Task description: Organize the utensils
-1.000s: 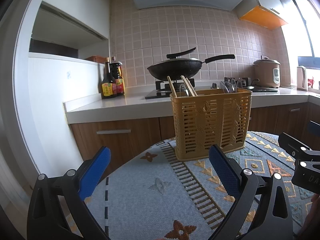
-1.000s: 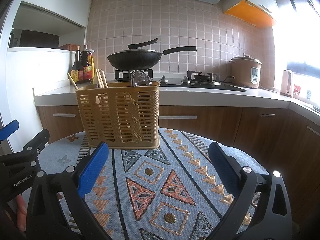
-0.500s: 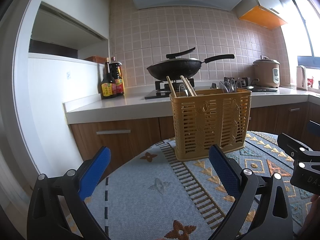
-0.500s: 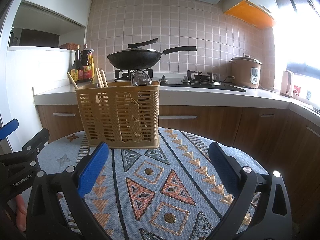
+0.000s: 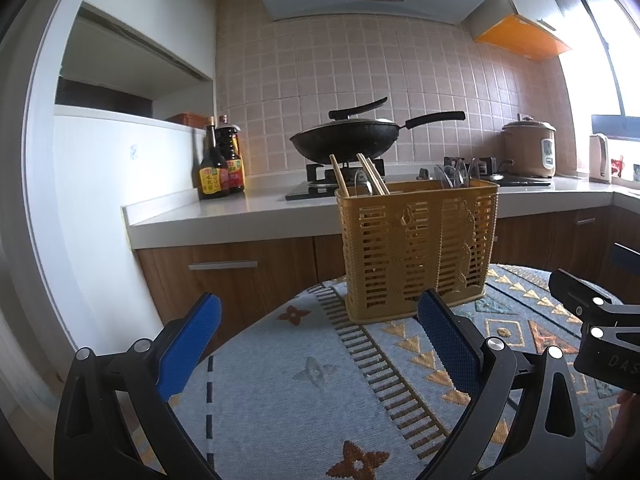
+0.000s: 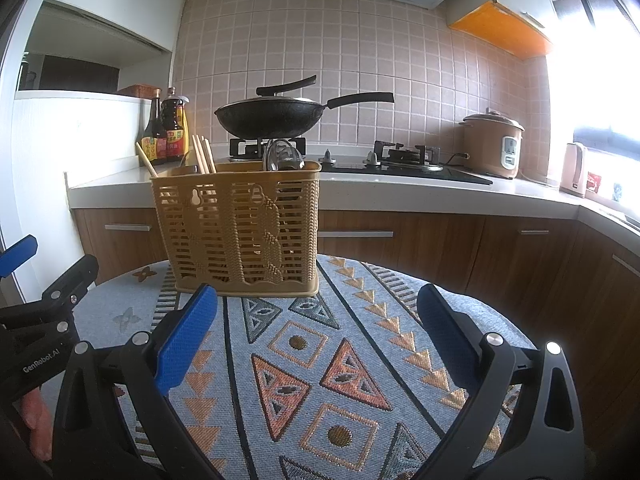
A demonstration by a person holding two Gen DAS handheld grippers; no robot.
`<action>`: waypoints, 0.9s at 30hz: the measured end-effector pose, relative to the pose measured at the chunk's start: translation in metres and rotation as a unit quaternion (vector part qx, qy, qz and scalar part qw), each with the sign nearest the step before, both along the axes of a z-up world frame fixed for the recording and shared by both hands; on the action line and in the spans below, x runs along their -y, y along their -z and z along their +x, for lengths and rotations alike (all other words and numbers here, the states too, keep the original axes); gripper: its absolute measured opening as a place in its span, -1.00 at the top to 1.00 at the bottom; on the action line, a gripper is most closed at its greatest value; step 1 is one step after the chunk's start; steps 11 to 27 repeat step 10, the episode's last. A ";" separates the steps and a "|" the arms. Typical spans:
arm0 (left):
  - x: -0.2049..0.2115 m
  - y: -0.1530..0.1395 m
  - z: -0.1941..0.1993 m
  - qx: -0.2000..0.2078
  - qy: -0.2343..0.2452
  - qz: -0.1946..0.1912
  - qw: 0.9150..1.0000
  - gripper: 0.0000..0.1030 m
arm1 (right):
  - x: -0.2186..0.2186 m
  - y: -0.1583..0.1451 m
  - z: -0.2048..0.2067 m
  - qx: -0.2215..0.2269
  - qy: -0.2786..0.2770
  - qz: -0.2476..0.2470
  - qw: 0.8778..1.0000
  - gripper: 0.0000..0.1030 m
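Both grippers are just hanging over the cloth (image 6: 320, 360), jaws spread wide, nothing in them: left gripper (image 5: 320, 344) and right gripper (image 6: 316, 340). The basket (image 6: 240, 228) stands upright just ahead of them, with chopsticks (image 6: 204, 156) and spoons (image 6: 282, 156) poking out the top.

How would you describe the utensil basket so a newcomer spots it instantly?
Find the round table with the patterned cloth. At its far edge, before the kitchen counter, stands the basket: tan slotted plastic, the only thing on the cloth, with chopsticks sticking out.
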State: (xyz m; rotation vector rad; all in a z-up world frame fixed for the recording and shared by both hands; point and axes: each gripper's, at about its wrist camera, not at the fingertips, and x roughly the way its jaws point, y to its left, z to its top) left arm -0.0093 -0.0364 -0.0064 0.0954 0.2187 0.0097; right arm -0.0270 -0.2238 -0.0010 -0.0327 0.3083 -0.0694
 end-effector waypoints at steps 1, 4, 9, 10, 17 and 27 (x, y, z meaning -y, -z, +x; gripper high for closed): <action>0.000 0.000 0.000 -0.001 0.002 -0.001 1.000 -0.86 | 0.000 0.000 0.000 0.000 0.000 0.000 1.000 -0.85; 0.001 0.001 0.000 -0.002 0.005 0.003 1.000 -0.86 | 0.000 0.000 0.000 0.000 0.000 -0.001 1.000 -0.85; 0.008 0.001 -0.004 0.004 0.011 0.018 1.000 -0.86 | 0.000 0.000 0.000 0.001 0.002 0.000 1.000 -0.85; 0.008 0.001 -0.004 0.004 0.011 0.018 1.000 -0.86 | 0.000 0.000 0.000 0.001 0.003 0.001 1.000 -0.85; 0.008 0.001 -0.004 0.004 0.011 0.018 1.000 -0.86 | 0.000 0.000 0.000 0.001 0.003 0.001 1.000 -0.85; 0.008 0.001 -0.004 0.004 0.011 0.018 1.000 -0.86 | 0.000 0.000 0.000 0.001 0.003 0.001 1.000 -0.85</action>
